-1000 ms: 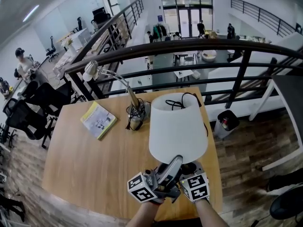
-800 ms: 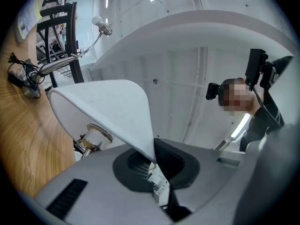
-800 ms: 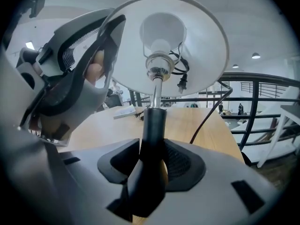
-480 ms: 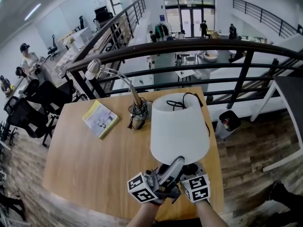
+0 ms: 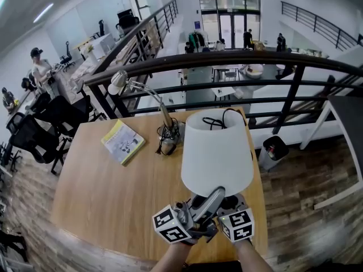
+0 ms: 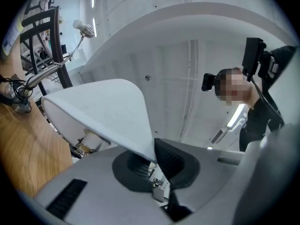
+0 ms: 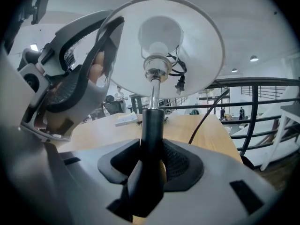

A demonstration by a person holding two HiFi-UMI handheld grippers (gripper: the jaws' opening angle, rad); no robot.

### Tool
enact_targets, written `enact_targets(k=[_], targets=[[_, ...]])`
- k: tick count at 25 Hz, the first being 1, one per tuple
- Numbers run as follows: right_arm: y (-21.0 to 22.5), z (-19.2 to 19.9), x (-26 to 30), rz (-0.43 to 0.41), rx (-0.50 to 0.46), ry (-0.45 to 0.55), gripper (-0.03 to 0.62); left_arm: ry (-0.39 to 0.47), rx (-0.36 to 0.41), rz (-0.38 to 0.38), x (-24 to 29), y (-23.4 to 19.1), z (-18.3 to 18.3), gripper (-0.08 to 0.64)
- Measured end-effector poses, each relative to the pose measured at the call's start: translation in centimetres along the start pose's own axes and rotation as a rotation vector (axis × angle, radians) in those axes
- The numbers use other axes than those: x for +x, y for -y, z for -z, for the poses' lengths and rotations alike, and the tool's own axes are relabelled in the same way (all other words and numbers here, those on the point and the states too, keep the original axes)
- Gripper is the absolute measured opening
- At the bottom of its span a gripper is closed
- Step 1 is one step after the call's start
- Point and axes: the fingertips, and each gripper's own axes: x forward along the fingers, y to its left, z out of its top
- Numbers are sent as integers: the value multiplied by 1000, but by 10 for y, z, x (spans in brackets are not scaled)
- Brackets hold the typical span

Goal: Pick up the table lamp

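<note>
The table lamp has a white shade point(image 5: 216, 152) and a black stem point(image 7: 151, 130) under a bulb point(image 7: 158, 48). It stands up over the near right part of the wooden table point(image 5: 113, 191). My left gripper point(image 5: 211, 198) is shut on the shade's lower rim; the thin white shade edge point(image 6: 103, 111) is pinched between its pads point(image 6: 152, 156). My right gripper point(image 7: 150, 165) is shut on the black stem, mostly hidden under the shade in the head view. The lamp's black cord point(image 5: 221, 120) lies over the shade's top. The lamp's base is hidden.
A gooseneck desk lamp point(image 5: 142, 89) with tangled cord at its base point(image 5: 168, 135) stands at the table's far edge, left of the shade. A yellow booklet point(image 5: 122, 141) lies to its left. A dark railing point(image 5: 227, 61) runs behind the table; a bin point(image 5: 272, 147) is on the floor at right.
The lamp and both grippers hold their places and grips; only the head view has drifted a little.
</note>
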Motion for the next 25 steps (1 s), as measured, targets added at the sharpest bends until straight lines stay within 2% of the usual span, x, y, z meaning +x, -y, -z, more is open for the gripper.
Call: enact_targets(k=[25], targets=[[-24, -70, -24, -13, -95, 149, 150, 24, 159, 98, 11, 68, -39, 17]])
